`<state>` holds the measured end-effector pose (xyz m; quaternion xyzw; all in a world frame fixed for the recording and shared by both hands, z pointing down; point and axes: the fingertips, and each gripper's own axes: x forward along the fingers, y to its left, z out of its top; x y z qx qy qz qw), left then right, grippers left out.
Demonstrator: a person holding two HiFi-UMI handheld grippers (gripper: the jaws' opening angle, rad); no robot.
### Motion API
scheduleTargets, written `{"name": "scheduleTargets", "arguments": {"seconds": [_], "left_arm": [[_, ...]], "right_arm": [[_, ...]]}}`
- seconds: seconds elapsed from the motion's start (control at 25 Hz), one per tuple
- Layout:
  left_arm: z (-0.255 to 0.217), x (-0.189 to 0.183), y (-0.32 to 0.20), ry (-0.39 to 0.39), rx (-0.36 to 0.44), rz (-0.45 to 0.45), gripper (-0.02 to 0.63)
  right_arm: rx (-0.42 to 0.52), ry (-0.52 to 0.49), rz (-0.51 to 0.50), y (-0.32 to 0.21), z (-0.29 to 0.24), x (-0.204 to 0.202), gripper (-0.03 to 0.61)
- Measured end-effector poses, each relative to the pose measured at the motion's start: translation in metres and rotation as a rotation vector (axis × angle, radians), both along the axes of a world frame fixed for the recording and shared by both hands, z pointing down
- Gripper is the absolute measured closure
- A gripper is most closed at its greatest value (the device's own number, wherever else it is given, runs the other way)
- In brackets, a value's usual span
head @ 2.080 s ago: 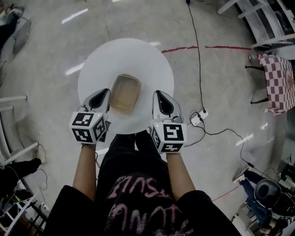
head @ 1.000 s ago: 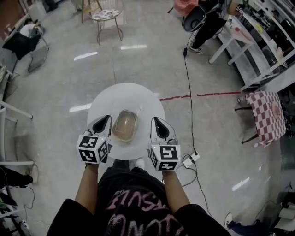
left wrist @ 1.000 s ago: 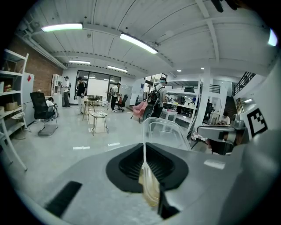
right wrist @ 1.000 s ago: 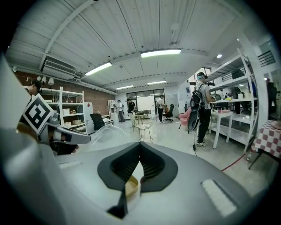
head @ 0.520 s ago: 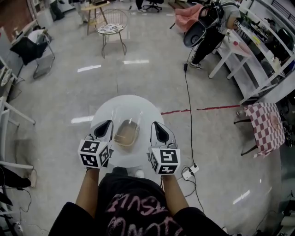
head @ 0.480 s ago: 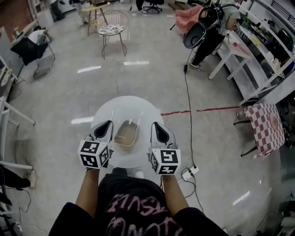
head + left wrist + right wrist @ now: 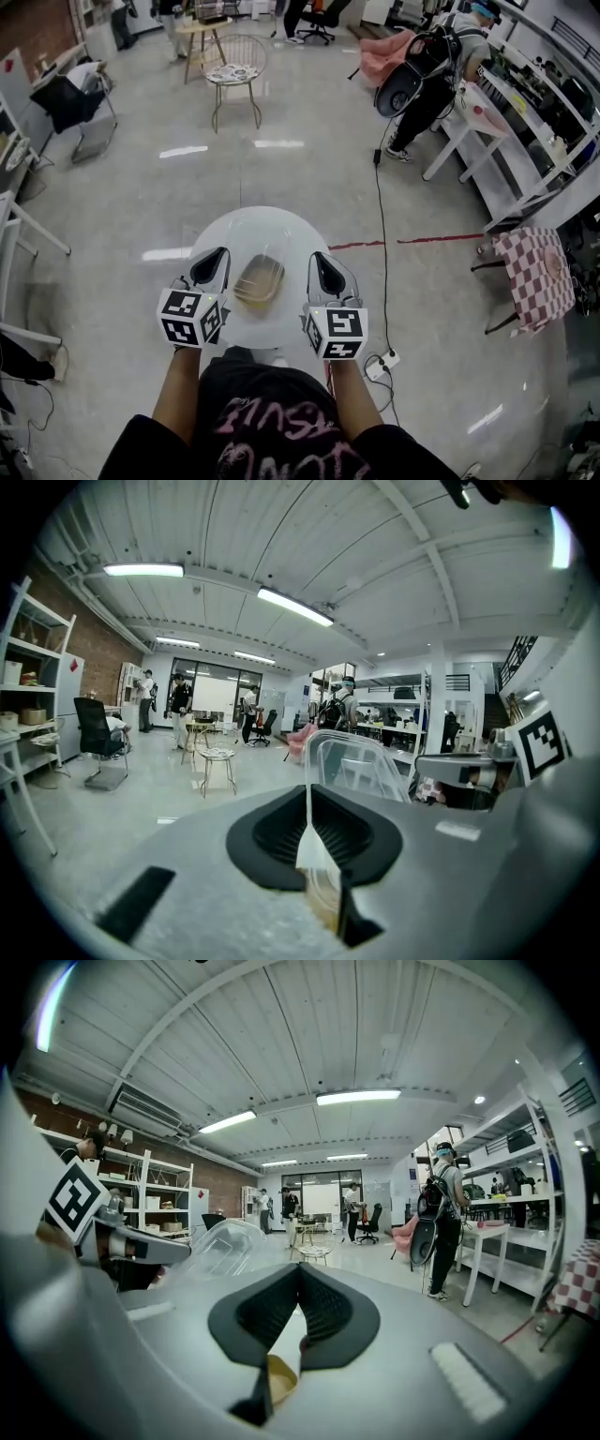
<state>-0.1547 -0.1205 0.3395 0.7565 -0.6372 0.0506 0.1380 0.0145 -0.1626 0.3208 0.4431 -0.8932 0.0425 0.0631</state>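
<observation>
Close before me, my left gripper [image 7: 208,261] and right gripper [image 7: 324,265] each pinch an opposite wall of the clear tub [image 7: 260,279], so it rides level and its tan contents do not spill; under it, the round counter [image 7: 281,228].

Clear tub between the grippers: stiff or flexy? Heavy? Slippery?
The clear tub looks thin-walled where the left gripper pinches it, so likely flexy. The brownish fill sits low: probably bottom-heavy, modest weight. Smooth plastic may slip.
</observation>
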Motion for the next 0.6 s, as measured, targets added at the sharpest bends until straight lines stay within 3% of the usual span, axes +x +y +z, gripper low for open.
{"name": "scheduleTargets", "arguments": {"seconds": [0.6], "left_arm": [[-0.012, -0.013, 0.009, -0.009, 0.039, -0.033, 0.598]], "right_arm": [[0.004, 0.006, -0.015, 0.005, -0.001, -0.010, 0.574]]}}
